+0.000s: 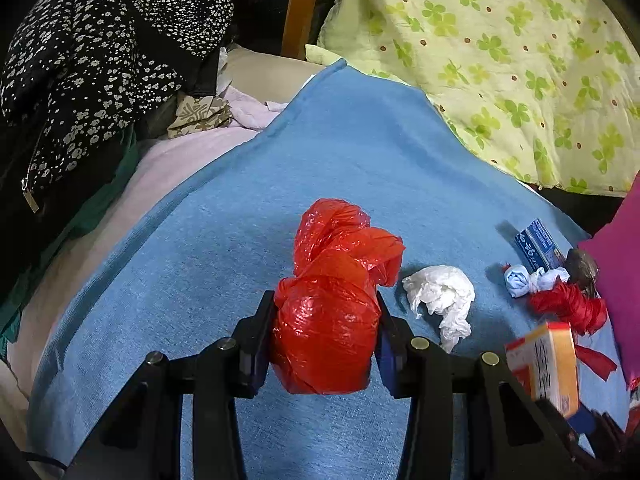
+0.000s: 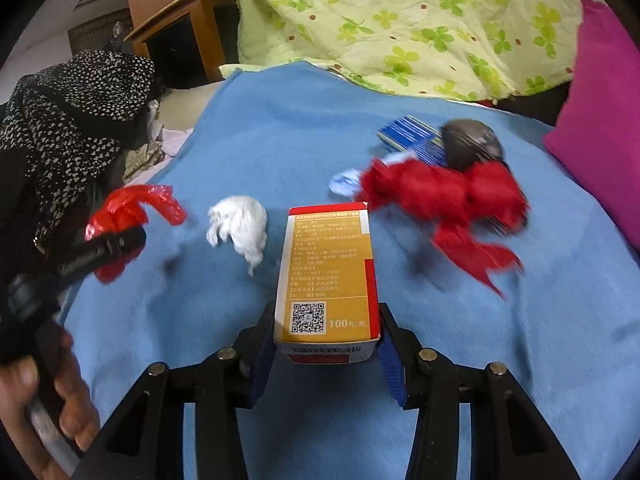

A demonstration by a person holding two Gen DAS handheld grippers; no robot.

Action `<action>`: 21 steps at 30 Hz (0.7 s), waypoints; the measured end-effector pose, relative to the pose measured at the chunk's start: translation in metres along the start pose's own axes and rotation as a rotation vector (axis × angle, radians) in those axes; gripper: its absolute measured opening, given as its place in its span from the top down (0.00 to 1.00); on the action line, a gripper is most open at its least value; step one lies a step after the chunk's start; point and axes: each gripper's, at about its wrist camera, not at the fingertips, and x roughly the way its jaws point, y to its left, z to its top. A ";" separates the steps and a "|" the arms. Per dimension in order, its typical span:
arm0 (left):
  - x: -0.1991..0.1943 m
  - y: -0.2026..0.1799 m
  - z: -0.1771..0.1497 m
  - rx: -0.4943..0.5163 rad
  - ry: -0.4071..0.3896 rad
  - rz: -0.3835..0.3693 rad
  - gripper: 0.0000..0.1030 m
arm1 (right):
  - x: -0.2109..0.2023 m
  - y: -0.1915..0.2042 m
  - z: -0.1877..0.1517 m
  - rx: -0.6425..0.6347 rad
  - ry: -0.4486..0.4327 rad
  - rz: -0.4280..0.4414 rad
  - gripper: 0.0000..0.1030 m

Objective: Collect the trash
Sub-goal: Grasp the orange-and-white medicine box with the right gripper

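My left gripper [image 1: 326,320] is shut on a crumpled red plastic bag [image 1: 332,300] over the blue blanket [image 1: 200,260]; it also shows in the right wrist view [image 2: 120,216]. My right gripper [image 2: 326,328] is shut on an orange and white medicine box [image 2: 328,276], which also shows in the left wrist view [image 1: 548,364]. On the blanket lie a white tissue wad [image 2: 240,228], a red crumpled wrapper [image 2: 448,196], a small light-blue scrap [image 2: 346,182], a blue box [image 2: 412,138] and a dark grey lump [image 2: 472,144].
A green clover-print quilt [image 2: 400,28] lies at the back. A magenta pillow [image 2: 600,120] sits at the right. A black floral jacket [image 1: 92,72] is piled at the left, with a wooden cabinet [image 1: 280,8] behind.
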 end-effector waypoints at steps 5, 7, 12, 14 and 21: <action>0.005 -0.002 -0.003 0.015 0.018 0.016 0.56 | 0.007 -0.006 -0.009 0.005 0.027 -0.021 0.52; 0.008 -0.001 -0.004 0.010 0.030 0.022 0.56 | 0.010 -0.006 -0.009 -0.005 0.023 -0.029 0.52; 0.014 0.001 -0.006 0.004 0.049 0.042 0.56 | 0.012 -0.005 -0.008 -0.004 0.019 -0.029 0.52; 0.013 0.001 -0.008 0.010 0.042 0.055 0.56 | 0.010 -0.007 -0.008 0.007 0.016 -0.021 0.53; -0.006 0.001 -0.014 0.031 -0.014 0.074 0.56 | -0.039 -0.021 -0.018 0.055 -0.050 0.002 0.53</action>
